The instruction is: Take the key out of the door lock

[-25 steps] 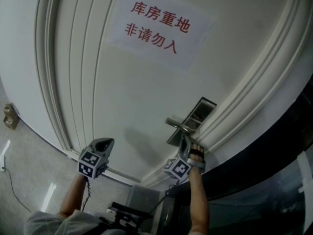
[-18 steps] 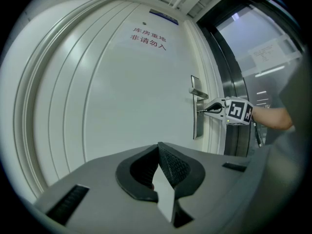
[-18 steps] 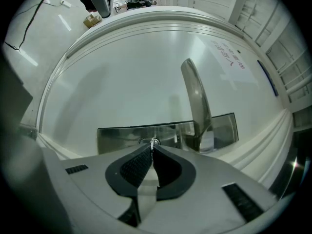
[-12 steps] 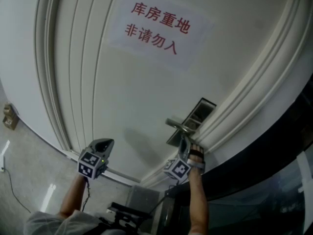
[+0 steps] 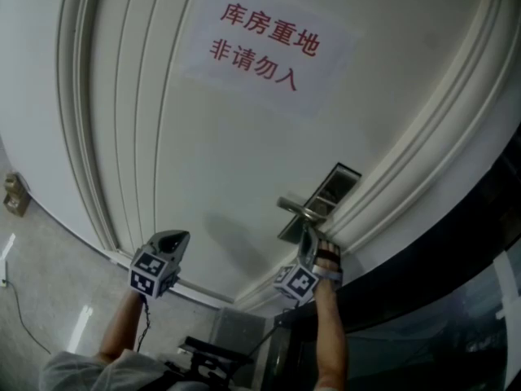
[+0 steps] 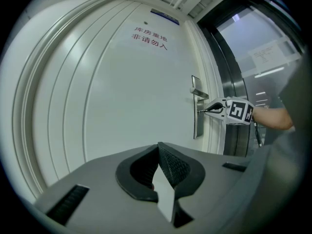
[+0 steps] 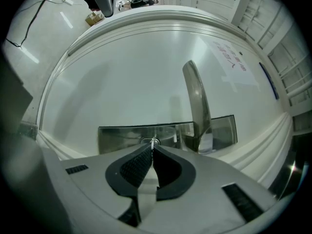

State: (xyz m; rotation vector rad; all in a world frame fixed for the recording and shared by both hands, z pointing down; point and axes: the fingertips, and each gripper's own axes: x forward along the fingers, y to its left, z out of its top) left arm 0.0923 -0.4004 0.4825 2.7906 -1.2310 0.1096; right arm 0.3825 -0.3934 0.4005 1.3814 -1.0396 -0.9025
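Observation:
A white door (image 5: 228,161) carries a steel lock plate (image 5: 328,187) with a lever handle (image 5: 298,210). In the right gripper view the key (image 7: 154,141) shows as a thin metal sliver in the round keyhole of the lock plate (image 7: 122,138), below the handle (image 7: 197,101). My right gripper (image 7: 153,148) is shut on the key, its tips right against the plate; the head view has it (image 5: 307,236) under the handle. The left gripper (image 5: 172,236) hangs off to the left, away from the door, shut with nothing in it (image 6: 158,146). From there the right gripper (image 6: 204,110) is seen at the lock.
A paper sign with red characters (image 5: 264,46) is stuck high on the door. Raised white mouldings (image 5: 407,153) frame the door on the right, with a dark glass panel (image 5: 456,300) beyond. At left lies grey floor (image 5: 41,259) with a cable and a small box (image 5: 16,192).

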